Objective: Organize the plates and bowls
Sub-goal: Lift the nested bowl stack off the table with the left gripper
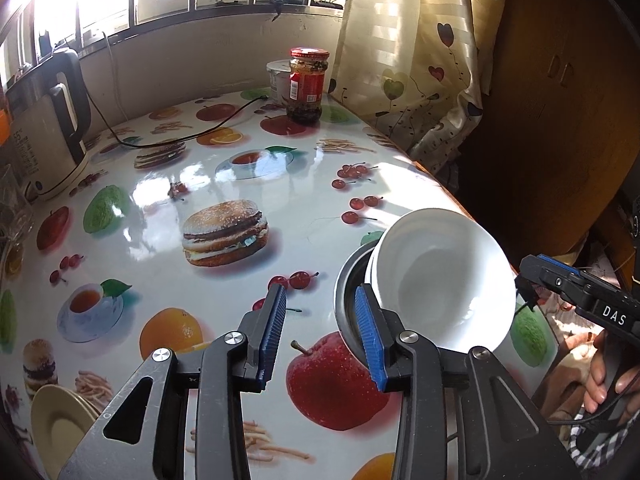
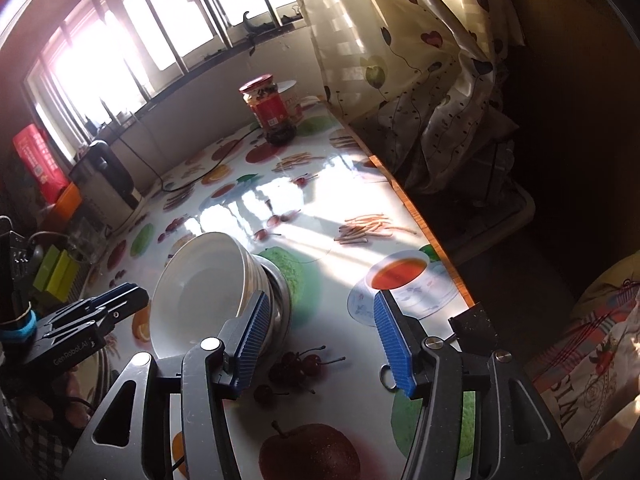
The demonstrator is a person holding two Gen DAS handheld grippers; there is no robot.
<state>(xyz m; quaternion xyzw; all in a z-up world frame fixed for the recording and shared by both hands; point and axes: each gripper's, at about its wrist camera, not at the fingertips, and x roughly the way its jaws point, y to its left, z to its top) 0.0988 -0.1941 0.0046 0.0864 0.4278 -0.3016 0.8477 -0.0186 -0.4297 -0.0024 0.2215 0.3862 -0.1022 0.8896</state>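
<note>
A stack of white bowls [image 1: 440, 280] leans tilted inside a steel bowl [image 1: 346, 292] near the table's right edge. My left gripper [image 1: 320, 294] is open just left of them. Its right pad lies against the steel rim, and only tablecloth shows between its fingers. In the right wrist view the white bowls [image 2: 200, 292] and the steel bowl [image 2: 282, 300] sit left of my open right gripper [image 2: 320, 300], whose left pad is beside them. Each gripper also shows in the other's view: the right gripper [image 1: 534, 278] and the left gripper [image 2: 132, 302]. A cream plate [image 1: 60, 424] lies at the near left.
On the fruit-print tablecloth [image 1: 224, 176] a red-lidded jar [image 1: 306, 84] and a white tub [image 1: 278, 80] stand at the back. A kettle [image 1: 48, 120] with its cable [image 1: 180, 132] stands at the left. A curtain [image 1: 412, 60] hangs past the table's right edge [image 2: 424, 224].
</note>
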